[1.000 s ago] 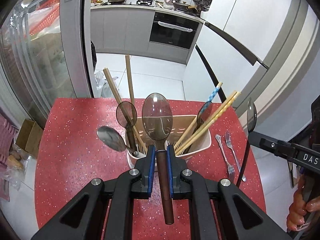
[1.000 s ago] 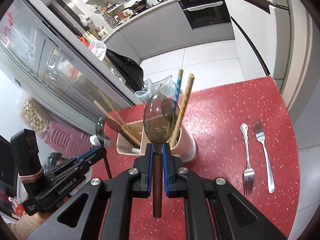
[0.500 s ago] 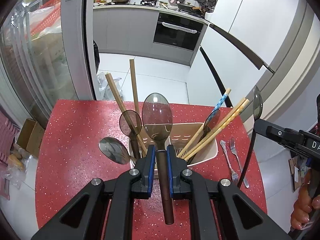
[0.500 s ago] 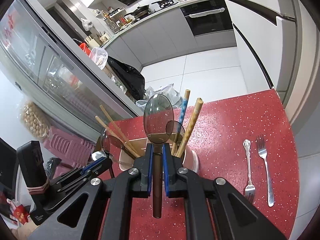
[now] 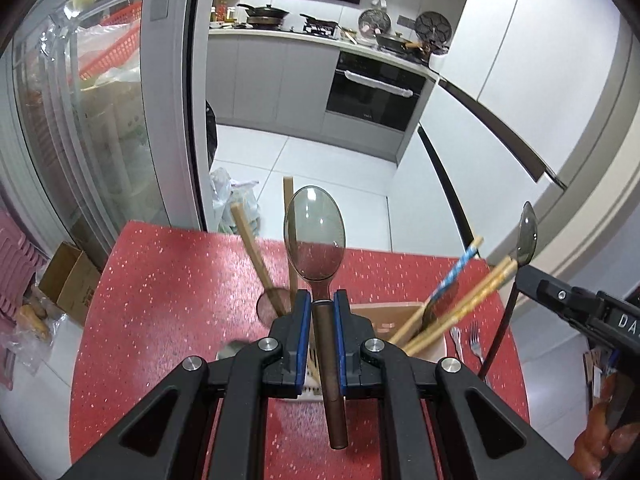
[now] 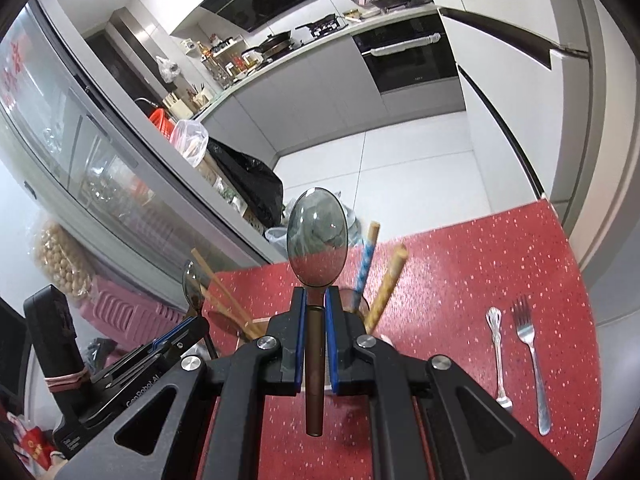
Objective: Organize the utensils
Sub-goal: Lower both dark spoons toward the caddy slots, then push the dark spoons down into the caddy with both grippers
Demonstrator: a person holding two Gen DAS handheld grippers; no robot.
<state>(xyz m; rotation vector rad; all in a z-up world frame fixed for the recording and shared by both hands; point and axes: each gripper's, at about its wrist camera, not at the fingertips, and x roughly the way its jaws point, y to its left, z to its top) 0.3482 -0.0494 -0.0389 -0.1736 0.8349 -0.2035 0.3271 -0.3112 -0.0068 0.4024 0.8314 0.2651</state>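
Spoons both clamped: left gripper (image 5: pixel 320 340) with fingers shut on a brown-handled spoon (image 5: pixel 315 236), right gripper (image 6: pixel 314 344) likewise pinching its own spoon (image 6: pixel 317 240), bowls up. Lifted higher than a second ago, utensil holder (image 5: pixel 400 312) now sunk low behind the fingers, chopsticks (image 5: pixel 452 312) fanning right. Looks like lining up for a drop into the holder, handles first. Only in the right view: two forks (image 6: pixel 528 364) lying well right of the fingers on the red table (image 6: pixel 460 264). Left view barely catches them.
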